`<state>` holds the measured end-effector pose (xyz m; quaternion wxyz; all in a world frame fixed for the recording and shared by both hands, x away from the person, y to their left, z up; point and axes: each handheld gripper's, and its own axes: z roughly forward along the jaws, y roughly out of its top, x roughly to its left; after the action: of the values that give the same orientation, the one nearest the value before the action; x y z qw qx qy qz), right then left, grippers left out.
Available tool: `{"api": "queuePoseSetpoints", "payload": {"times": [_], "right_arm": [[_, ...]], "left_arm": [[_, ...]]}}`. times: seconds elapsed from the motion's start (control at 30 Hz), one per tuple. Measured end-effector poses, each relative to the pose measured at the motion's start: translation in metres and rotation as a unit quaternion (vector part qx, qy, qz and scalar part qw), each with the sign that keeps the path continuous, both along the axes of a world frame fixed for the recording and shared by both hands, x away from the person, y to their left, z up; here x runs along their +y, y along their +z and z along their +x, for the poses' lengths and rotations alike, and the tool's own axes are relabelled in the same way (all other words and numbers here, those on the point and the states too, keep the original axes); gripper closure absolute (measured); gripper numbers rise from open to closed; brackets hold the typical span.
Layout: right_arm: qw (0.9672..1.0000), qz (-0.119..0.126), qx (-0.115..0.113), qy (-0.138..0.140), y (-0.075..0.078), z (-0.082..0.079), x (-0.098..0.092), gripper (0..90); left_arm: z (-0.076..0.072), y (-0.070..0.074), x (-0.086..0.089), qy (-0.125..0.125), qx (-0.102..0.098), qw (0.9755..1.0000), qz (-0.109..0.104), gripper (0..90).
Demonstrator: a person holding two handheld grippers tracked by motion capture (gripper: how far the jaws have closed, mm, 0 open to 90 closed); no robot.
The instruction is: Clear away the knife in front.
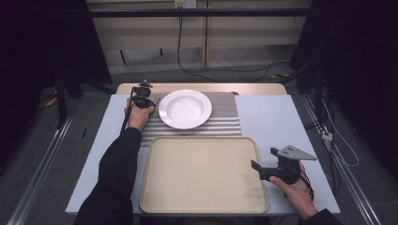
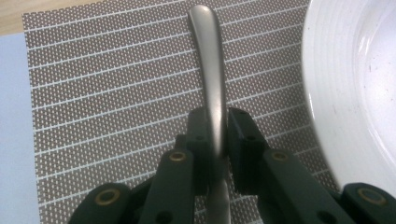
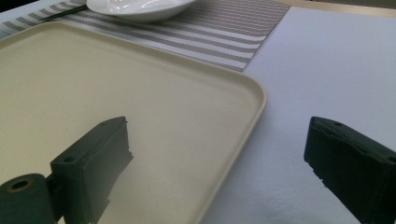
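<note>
Brushed grey metal marks the utensil handle that lies on the striped placemat at the left of the worktop, just beside the rim of the white plate without visibly touching it. In the left gripper view the left gripper has its two black jaws closed on this handle, one pad pressed against each side, while the rounded end of the handle runs on past them across the woven mat; which kind of utensil it is cannot be told there. In the high view the left gripper sits at the far left edge of the placemat, held by the left hand, with the plate immediately to its right on the same mat. Nearer the person, a beige tray takes up the middle of the worktop, its far edge close to the near edge of the placemat. Further right, the right gripper hovers at the right rim of the tray, held by the right hand over the pale cloth. In the right gripper view its jaws stand wide apart with nothing between them, one over the tray and the other over the bare worktop.
</note>
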<state>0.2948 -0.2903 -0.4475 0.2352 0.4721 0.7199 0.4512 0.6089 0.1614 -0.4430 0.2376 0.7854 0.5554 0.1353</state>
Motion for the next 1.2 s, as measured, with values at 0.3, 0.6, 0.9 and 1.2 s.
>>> {"api": "queuePoseSetpoints", "payload": {"times": [0.3,0.6,0.9,1.2], "right_arm": [[1.0,0.0,0.0,-0.002,0.0,0.0,0.0,7.0],[1.0,0.0,-0.002,-0.004,0.001,-0.001,0.0,7.0],[1.0,-0.001,-0.002,-0.004,0.001,-0.001,0.0,7.1],[1.0,-0.002,-0.002,-0.006,0.001,-0.001,0.001,7.0]], "left_arm": [[-0.002,0.001,0.001,-0.002,-0.002,1.0,0.008,79.9],[-0.005,0.005,0.003,-0.008,0.0,1.0,0.001,79.9],[-0.011,0.013,0.004,-0.013,-0.001,0.9999,-0.004,79.9],[-0.021,0.019,0.01,-0.022,-0.013,0.9996,-0.009,79.9]]}}
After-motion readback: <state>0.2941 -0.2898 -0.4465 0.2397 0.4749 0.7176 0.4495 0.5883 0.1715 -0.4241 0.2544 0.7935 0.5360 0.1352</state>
